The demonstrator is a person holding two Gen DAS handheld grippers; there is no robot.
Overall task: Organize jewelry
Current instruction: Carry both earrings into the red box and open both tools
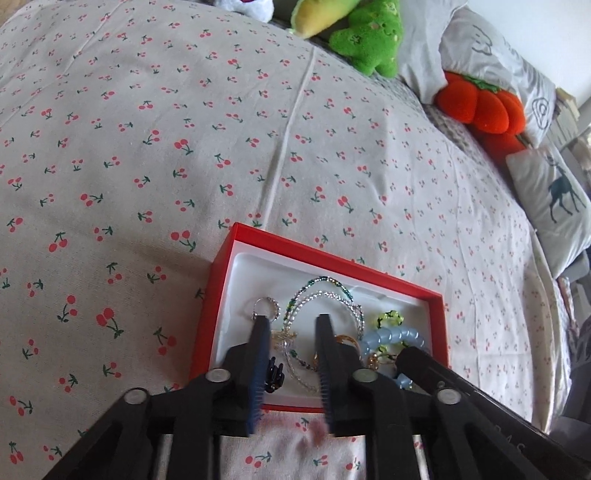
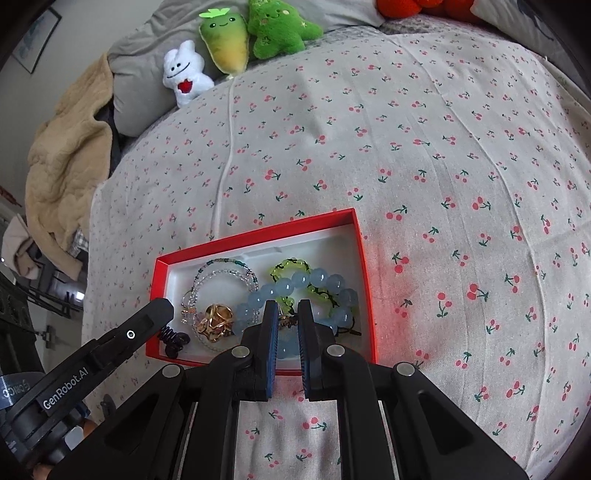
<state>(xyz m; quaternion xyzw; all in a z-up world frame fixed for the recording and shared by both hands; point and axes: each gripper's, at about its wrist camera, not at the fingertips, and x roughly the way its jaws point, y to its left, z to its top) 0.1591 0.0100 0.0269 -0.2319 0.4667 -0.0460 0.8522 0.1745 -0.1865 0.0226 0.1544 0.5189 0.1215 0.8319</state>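
Note:
A red box (image 1: pixel 221 266) with a white lining lies on the cherry-print bedsheet; it also shows in the right wrist view (image 2: pixel 364 258). In it lie a clear and green beaded necklace (image 1: pixel 325 291), a silver ring (image 1: pixel 266 307), a blue bead bracelet (image 2: pixel 314 280), a lime green bracelet (image 2: pixel 290 266), gold pieces (image 2: pixel 216 319) and a black hair clip (image 2: pixel 173 341). My left gripper (image 1: pixel 293 323) hovers open over the box, holding nothing. My right gripper (image 2: pixel 287 308) is over the blue bracelet, jaws a narrow gap apart, with a small gold-brown piece (image 2: pixel 287 320) between the tips.
Plush toys line the far bed edge: a green one (image 2: pixel 275 29), a yellow-green carrot (image 2: pixel 225 44), a white one (image 2: pixel 184 74) and a red-orange one (image 1: pixel 484 107). Pillows (image 1: pixel 550 192) lie at the right, a beige blanket (image 2: pixel 66 155) at the left.

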